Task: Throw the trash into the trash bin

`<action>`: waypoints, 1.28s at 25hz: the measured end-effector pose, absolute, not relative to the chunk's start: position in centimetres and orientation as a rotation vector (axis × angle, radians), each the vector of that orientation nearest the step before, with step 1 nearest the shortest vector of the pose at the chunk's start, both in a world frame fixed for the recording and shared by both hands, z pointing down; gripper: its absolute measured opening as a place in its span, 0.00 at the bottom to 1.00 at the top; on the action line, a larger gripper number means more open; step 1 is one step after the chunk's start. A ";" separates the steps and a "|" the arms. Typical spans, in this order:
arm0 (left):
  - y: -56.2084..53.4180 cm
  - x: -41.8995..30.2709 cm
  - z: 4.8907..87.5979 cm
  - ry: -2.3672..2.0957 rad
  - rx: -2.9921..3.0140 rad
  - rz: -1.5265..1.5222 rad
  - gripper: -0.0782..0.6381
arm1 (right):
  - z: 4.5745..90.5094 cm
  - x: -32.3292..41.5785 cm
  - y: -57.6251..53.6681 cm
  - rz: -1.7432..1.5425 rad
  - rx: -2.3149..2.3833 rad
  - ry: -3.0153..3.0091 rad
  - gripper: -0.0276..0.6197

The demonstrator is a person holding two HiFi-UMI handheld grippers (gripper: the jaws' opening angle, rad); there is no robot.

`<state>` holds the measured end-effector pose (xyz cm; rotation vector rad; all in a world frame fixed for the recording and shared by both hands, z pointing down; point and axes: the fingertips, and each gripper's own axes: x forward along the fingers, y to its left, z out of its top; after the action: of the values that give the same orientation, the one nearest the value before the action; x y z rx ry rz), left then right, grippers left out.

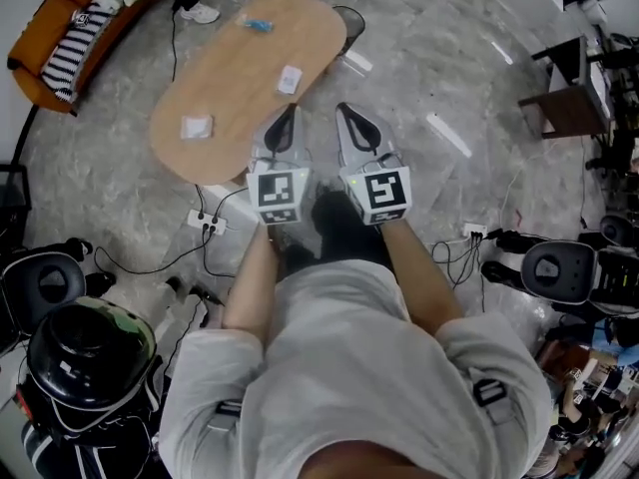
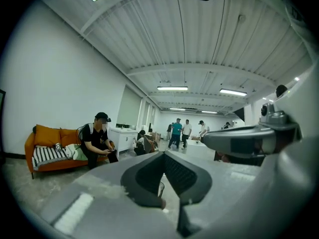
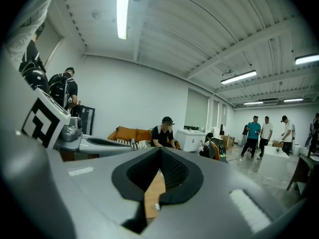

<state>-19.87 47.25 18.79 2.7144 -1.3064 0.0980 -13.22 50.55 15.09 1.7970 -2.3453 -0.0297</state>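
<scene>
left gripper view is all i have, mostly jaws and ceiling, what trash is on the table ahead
Observer: The head view shows three bits on the oval table: a white wrapper at the near end, a white scrap mid-table and a blue piece at the far end.
Operator: is the right hand-held gripper holding anything
Observer: No. The right hand-held gripper is shut and empty, side by side with the left hand-held gripper, which is shut too.
Operator: where's the bin
Observer: What looks like a dark mesh bin stands on the floor by the table's far right end.
</scene>
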 end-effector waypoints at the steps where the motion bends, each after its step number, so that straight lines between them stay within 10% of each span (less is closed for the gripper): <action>1: 46.8 -19.8 19.4 -1.312 2.706 0.106 0.13 | 15.7 -13.2 50.0 -0.021 1.786 -2.353 0.05; 32: 23.8 -14.9 49.1 -1.482 2.083 0.622 0.13 | 47.1 -6.7 22.9 0.643 1.146 -2.354 0.05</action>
<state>-14.90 23.81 49.09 2.0832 -1.4816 0.6224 -6.74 22.89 47.14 1.1458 -2.3537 0.6435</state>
